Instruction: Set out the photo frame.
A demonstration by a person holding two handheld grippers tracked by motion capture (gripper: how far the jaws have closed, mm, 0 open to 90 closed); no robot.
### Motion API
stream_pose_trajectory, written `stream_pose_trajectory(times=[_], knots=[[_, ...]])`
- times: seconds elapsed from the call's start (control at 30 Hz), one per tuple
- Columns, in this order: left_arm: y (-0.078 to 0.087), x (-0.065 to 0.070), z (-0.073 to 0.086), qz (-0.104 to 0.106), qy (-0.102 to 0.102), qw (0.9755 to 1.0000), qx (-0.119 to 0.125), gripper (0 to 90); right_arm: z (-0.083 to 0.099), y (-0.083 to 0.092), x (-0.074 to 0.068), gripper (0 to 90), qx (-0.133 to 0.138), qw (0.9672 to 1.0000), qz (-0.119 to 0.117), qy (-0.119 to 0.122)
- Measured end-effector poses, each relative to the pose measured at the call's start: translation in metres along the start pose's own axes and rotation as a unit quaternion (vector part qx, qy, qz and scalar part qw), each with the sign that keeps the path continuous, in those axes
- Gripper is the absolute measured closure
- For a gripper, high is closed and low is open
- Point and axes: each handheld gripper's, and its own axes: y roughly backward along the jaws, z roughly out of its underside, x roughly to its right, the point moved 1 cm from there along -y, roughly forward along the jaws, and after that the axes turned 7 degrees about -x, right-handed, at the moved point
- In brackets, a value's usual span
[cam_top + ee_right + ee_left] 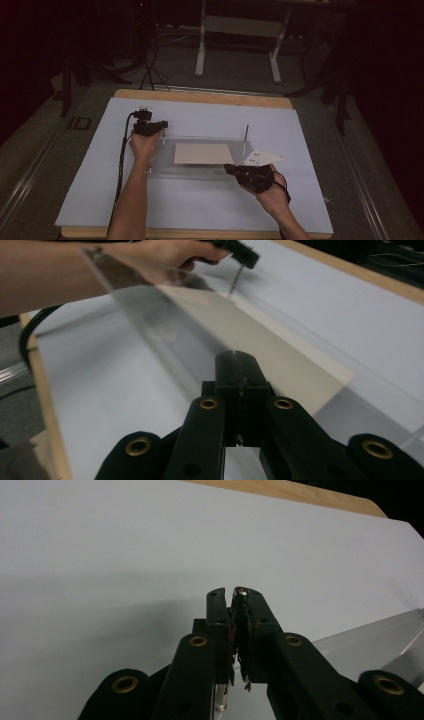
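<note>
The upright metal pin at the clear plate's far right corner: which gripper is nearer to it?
Right. The right gripper sits just below the pin; the left gripper is across the plate.

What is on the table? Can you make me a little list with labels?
surface: pale sheet over a wooden table
middle: clear plate with a beige card on it
posts: thin metal pins stand at the plate's corners, one at the far right
left gripper: shut on a metal pin
right gripper: shut, nothing between its jaws, at the plate's near edge
</note>
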Motion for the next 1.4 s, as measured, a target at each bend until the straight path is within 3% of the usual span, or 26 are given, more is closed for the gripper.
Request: stream_pose_trajectory(times=[0.23,0.27,0.43,0.5,0.7,0.93,1.13,1.2,1.3,1.4], knots=[[0.0,0.0,0.001,0.0,0.001,1.0,0.002,84.1,0.013,0.008,-0.019,90.0,0.032,0.9994,-0.01,-0.002],[0.0,0.0,0.0,-0.001,0.002,1.0,0.001,84.0,0.016,0.007,-0.023,90.0,0.026,0.9996,-0.009,0.008],[0.0,0.0,0.0,0.002,0.004,1.0,0.0,83.9,0.028,-0.008,-0.028,90.0,0.007,0.9999,0.002,0.013],[-0.001,-0.001,0.0,0.004,0.005,1.0,0.0,83.9,0.032,-0.015,-0.028,90.0,0.004,0.9996,0.022,0.018],[-0.001,-0.002,0.0,0.009,0.009,0.9999,0.0,83.3,0.032,-0.02,-0.026,90.0,0.033,0.9987,0.039,0.002],[0.0,-0.002,0.0,0.009,0.01,0.9999,-0.001,81.0,0.031,-0.019,-0.025,90.0,0.045,0.9981,0.04,-0.007],[0.002,-0.004,0.001,0.026,0.016,0.9995,0.007,74.4,0.03,-0.019,-0.023,90.0,0.047,0.9984,0.029,-0.014],[0.004,-0.003,0.002,0.033,0.011,0.9993,0.012,72.0,0.03,-0.018,-0.023,90.0,0.047,0.9984,0.03,-0.014],[0.008,-0.002,0.005,0.023,-0.007,0.9996,0.012,68.8,0.03,-0.018,-0.022,90.0,0.049,0.9983,0.028,-0.016],[0.013,-0.003,0.008,0.03,-0.01,0.9993,0.02,67.5,0.029,-0.018,-0.022,90.0,0.05,0.9982,0.027,-0.016]])
